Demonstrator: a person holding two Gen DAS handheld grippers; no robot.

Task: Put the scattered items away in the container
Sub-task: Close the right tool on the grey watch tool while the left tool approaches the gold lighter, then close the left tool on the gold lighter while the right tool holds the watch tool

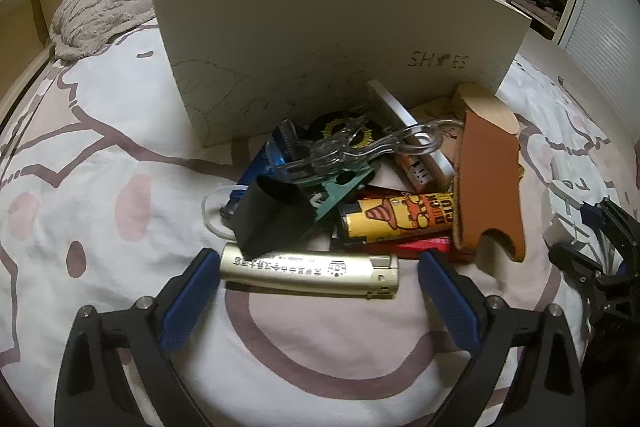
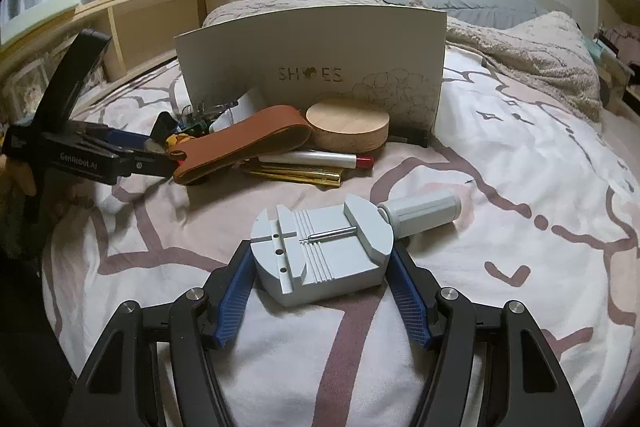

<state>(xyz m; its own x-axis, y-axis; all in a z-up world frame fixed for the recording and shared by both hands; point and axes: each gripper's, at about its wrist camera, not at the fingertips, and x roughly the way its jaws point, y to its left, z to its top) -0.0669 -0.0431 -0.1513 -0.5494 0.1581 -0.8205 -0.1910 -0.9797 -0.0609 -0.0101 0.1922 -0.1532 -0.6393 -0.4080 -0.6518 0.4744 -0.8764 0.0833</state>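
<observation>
Your right gripper (image 2: 320,263) has its jaws clamped on the grey watch tool (image 2: 320,251), low over the bed (image 2: 520,227). Your left gripper (image 1: 316,281) has its jaws wide apart around the gold lighter (image 1: 310,273), not squeezing. Next, carry the tool to the far shoe box (image 2: 312,67).

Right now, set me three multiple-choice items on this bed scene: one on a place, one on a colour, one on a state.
1. Where does the gold lighter lie?
A. inside the shoe box
B. on the bedcover between the left tool's fingers
C. on the wooden disc

2. What colour is the leather sleeve?
A. brown
B. green
C. white

3. How does the right tool stand to the grey watch-band tool?
A. far from it
B. closed on its two sides
C. closed on its knob only

Answers:
1 B, it lies across the gap of the left tool, untouched by the pads.
2 A, tan brown in both views.
3 B, both blue pads press its sides.
</observation>
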